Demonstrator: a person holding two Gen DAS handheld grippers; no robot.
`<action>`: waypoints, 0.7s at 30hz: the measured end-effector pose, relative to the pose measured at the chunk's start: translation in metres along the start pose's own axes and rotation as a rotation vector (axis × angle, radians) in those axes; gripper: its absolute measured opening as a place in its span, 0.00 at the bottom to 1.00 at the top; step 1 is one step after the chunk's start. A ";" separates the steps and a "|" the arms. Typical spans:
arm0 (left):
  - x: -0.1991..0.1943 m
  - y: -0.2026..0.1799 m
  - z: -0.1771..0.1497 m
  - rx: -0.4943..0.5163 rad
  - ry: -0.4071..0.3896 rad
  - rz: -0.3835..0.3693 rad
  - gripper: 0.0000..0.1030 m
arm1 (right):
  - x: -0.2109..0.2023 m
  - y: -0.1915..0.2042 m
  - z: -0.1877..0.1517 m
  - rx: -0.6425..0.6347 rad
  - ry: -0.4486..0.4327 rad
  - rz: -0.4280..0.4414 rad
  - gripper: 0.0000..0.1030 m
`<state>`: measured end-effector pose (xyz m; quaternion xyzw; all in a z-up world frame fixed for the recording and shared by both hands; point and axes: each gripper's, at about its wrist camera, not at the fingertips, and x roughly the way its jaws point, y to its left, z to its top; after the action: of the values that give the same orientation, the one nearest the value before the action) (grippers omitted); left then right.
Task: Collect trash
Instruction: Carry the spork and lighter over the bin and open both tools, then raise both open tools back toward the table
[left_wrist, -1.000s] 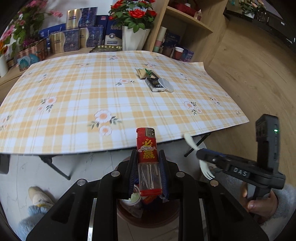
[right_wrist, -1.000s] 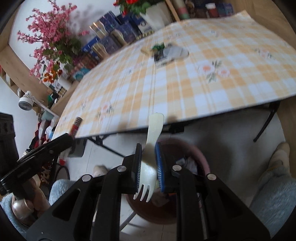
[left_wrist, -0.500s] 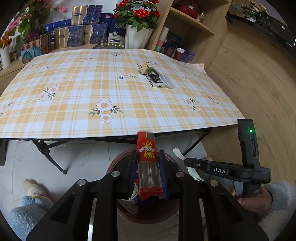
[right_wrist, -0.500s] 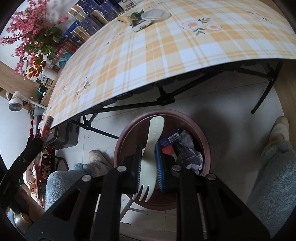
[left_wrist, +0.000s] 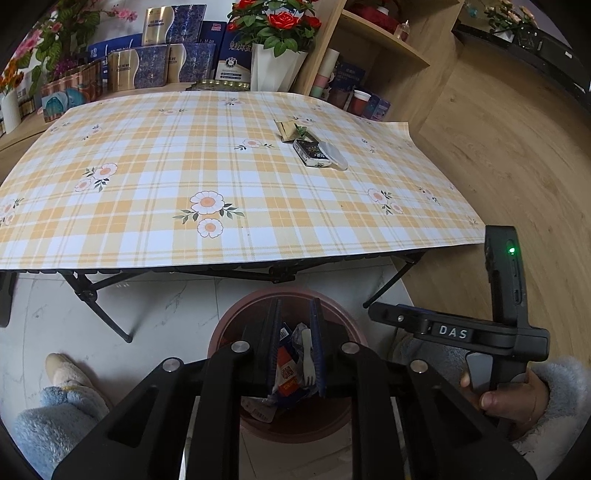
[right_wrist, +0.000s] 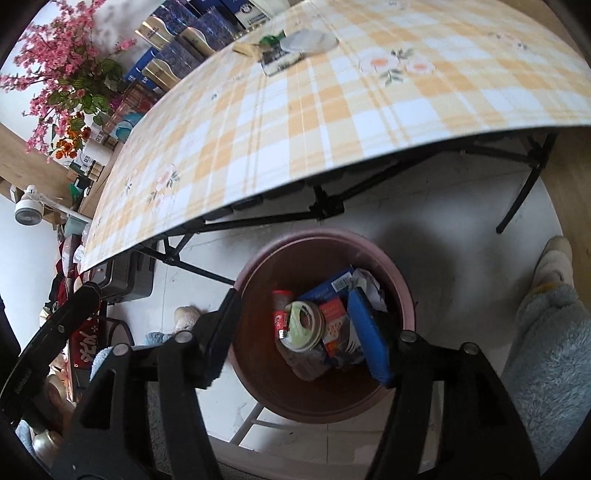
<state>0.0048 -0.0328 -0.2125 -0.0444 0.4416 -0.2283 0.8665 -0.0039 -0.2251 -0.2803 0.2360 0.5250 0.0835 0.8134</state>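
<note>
Below, right hand-held gripper (right_wrist: 299, 332) opening, empty, over trash bin (right_wrist: 391, 266), left hand-held gripper (left_wrist: 294, 343) closed, empty.

One bin (right_wrist: 400, 295), one white fork (left_wrist: 307, 356), two claws (both over the bin).

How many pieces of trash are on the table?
4, in one cluster: tan wrapper farthest, green scrap beside it, dark box nearer, clear lid against the box. More may be hidden.

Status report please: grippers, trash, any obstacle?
Left gripper shut, empty. Right gripper opening, nothing between fingers. Lighter and fork in bin. Bin unobstructed; more trash on table.
</note>
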 end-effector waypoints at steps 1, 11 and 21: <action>0.001 0.000 0.000 -0.002 0.002 0.002 0.15 | -0.001 0.000 0.001 -0.003 -0.007 0.001 0.73; 0.000 0.014 0.001 -0.056 -0.014 0.050 0.47 | -0.009 0.002 0.011 -0.030 -0.081 -0.029 0.94; 0.003 0.031 0.007 -0.091 -0.033 0.135 0.91 | -0.015 -0.004 0.024 -0.098 -0.143 -0.103 0.94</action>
<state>0.0229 -0.0070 -0.2194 -0.0578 0.4392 -0.1482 0.8842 0.0102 -0.2412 -0.2618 0.1740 0.4721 0.0503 0.8627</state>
